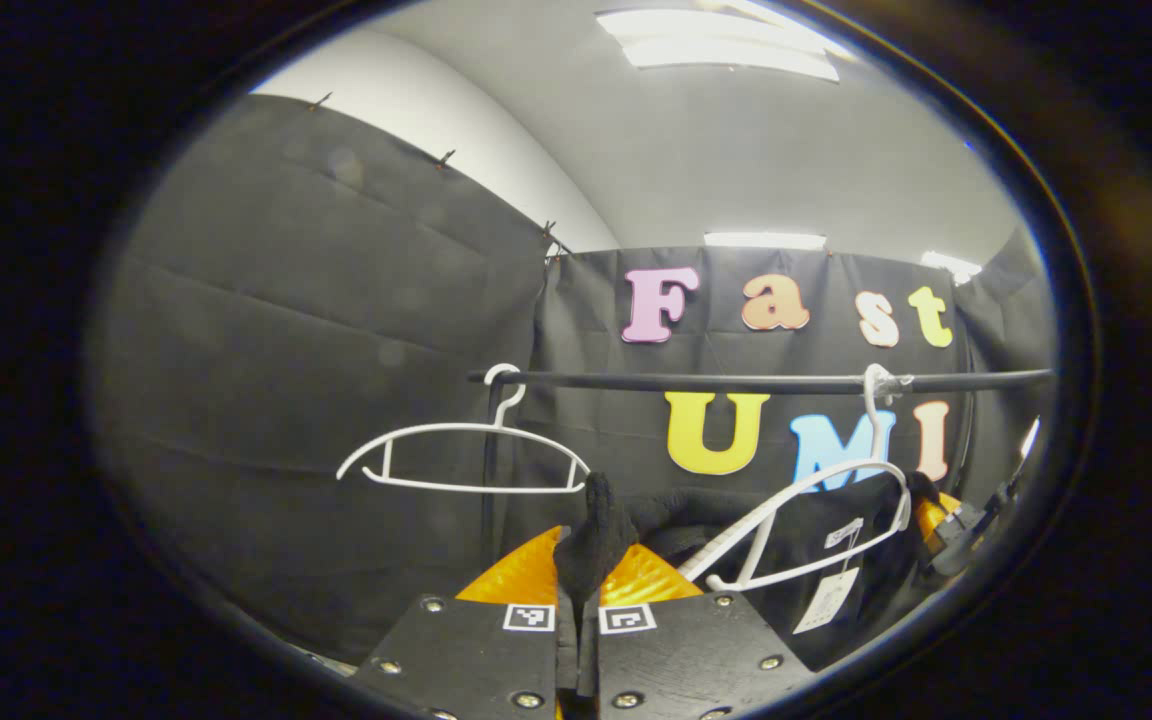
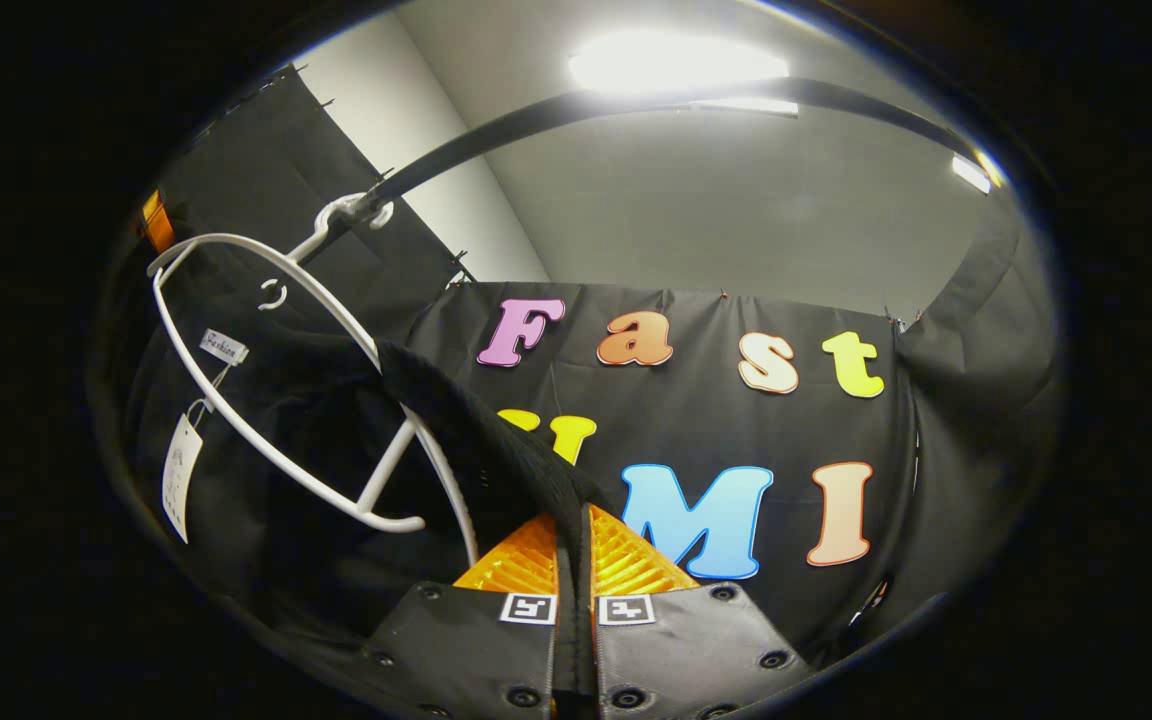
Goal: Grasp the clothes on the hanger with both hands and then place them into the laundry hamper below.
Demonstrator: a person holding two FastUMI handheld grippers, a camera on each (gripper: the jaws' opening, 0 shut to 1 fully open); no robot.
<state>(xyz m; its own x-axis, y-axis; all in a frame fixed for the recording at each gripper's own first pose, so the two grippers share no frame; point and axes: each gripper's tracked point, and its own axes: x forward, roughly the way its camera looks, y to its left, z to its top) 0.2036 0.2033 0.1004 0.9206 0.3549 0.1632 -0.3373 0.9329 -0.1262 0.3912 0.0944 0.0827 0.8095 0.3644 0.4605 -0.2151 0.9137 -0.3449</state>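
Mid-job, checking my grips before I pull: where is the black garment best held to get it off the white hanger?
At its two shoulder edges, as now: left gripper and right gripper each pinch a fold of the black garment. The white hanger hangs tilted on the rail, so slide the fabric down off its arms.

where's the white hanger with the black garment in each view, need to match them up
Left gripper view: the white hanger hangs tilted at lower right, the black garment behind it, its paper tag below.
Right gripper view: the same hanger fills the left side, tag at far left.
Shared landmark: the black rail it hooks onto.
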